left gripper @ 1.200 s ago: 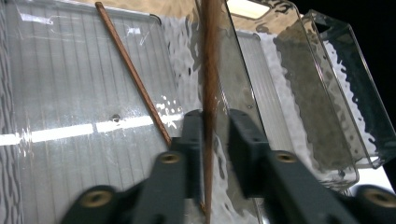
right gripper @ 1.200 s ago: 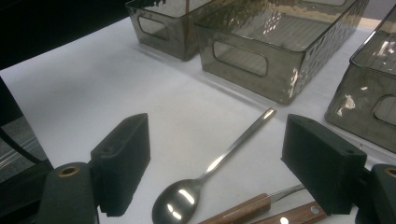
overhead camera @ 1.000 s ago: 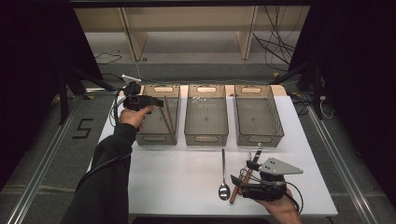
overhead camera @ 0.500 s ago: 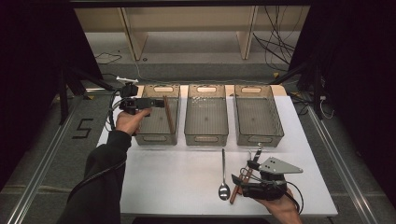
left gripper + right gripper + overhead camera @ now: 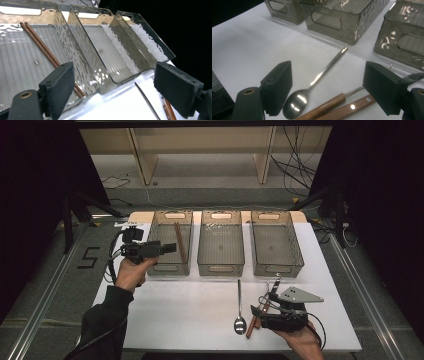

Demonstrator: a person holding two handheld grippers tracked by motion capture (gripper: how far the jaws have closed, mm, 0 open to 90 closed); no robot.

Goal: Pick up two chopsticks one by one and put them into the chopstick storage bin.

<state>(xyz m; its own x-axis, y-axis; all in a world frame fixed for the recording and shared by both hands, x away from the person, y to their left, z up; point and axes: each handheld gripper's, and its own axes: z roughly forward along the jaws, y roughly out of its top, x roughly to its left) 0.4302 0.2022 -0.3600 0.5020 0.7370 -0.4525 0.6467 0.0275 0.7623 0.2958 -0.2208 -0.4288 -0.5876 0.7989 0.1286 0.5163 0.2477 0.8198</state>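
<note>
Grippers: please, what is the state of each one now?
Left gripper: open, holding nothing, jaws just opened.
Right gripper: open, holding nothing, above the spoon.

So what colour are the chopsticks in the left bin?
Reddish brown chopsticks, clearest in the left gripper view.

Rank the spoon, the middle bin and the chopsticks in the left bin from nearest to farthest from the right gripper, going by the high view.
From the right gripper:
1. Spoon, on the white table just to the gripper's left.
2. Middle bin, beyond the spoon's handle, toward the table's far edge.
3. Chopsticks, in the left bin, farthest away, by the left gripper.
</note>
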